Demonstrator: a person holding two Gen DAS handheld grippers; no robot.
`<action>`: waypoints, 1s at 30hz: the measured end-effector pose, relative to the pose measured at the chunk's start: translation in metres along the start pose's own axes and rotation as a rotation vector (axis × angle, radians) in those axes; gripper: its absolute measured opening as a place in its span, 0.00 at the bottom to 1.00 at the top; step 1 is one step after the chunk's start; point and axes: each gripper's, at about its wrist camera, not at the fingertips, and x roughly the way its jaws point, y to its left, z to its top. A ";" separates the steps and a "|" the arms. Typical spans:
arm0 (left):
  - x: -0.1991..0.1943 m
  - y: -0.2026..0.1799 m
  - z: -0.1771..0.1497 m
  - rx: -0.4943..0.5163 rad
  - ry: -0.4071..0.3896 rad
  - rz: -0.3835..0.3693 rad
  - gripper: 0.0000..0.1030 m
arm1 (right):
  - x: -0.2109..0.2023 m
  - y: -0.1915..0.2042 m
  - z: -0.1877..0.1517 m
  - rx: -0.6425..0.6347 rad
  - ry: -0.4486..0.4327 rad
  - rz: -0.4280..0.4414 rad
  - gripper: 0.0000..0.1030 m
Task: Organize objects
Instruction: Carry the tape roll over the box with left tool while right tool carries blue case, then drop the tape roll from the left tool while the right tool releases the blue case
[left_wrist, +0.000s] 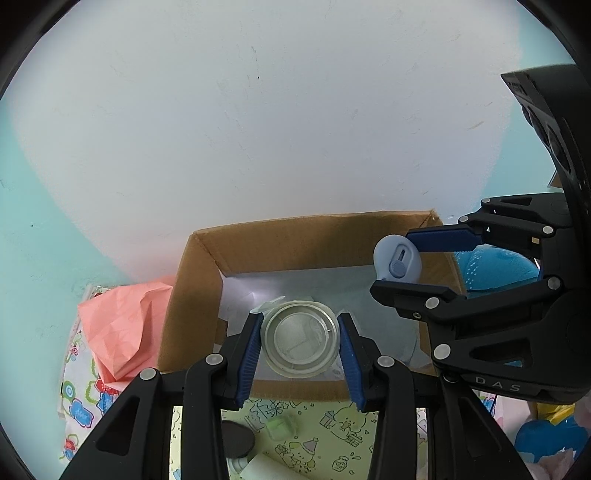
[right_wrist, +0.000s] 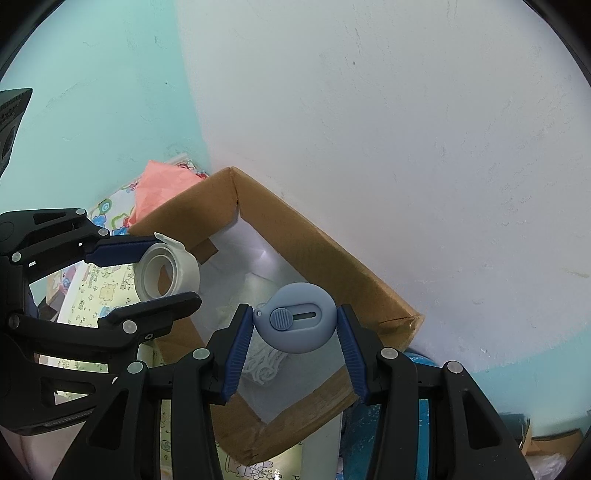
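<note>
My left gripper (left_wrist: 300, 334) is shut on a clear tape roll (left_wrist: 300, 338) and holds it over the open cardboard box (left_wrist: 192, 295). My right gripper (right_wrist: 295, 325) is shut on a small round blue-grey box cutter (right_wrist: 297, 322), also above the box (right_wrist: 325, 247). In the left wrist view the right gripper (left_wrist: 402, 260) with the cutter (left_wrist: 397, 260) hovers over the box's right side. In the right wrist view the left gripper (right_wrist: 162, 267) with the tape roll (right_wrist: 166, 273) is at the left. The box holds clear plastic bags and a white crocheted piece (right_wrist: 264, 363).
The box stands against a white and teal wall. Pink crumpled paper (left_wrist: 122, 332) lies left of it. A patterned cloth (left_wrist: 325, 435) in front carries a green cube (left_wrist: 281, 428), a dark round lid (left_wrist: 236, 439) and a white bottle. Blue items (left_wrist: 495, 267) lie at the right.
</note>
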 end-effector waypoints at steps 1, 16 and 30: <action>0.002 0.000 0.000 0.000 0.001 -0.002 0.39 | 0.002 -0.001 0.000 0.000 0.002 -0.002 0.49; 0.017 0.014 -0.006 -0.074 0.046 0.014 0.64 | 0.013 0.000 0.000 -0.023 0.006 0.006 0.49; 0.012 0.017 -0.014 -0.116 0.056 0.047 0.71 | 0.013 0.004 -0.002 -0.049 0.053 0.024 0.55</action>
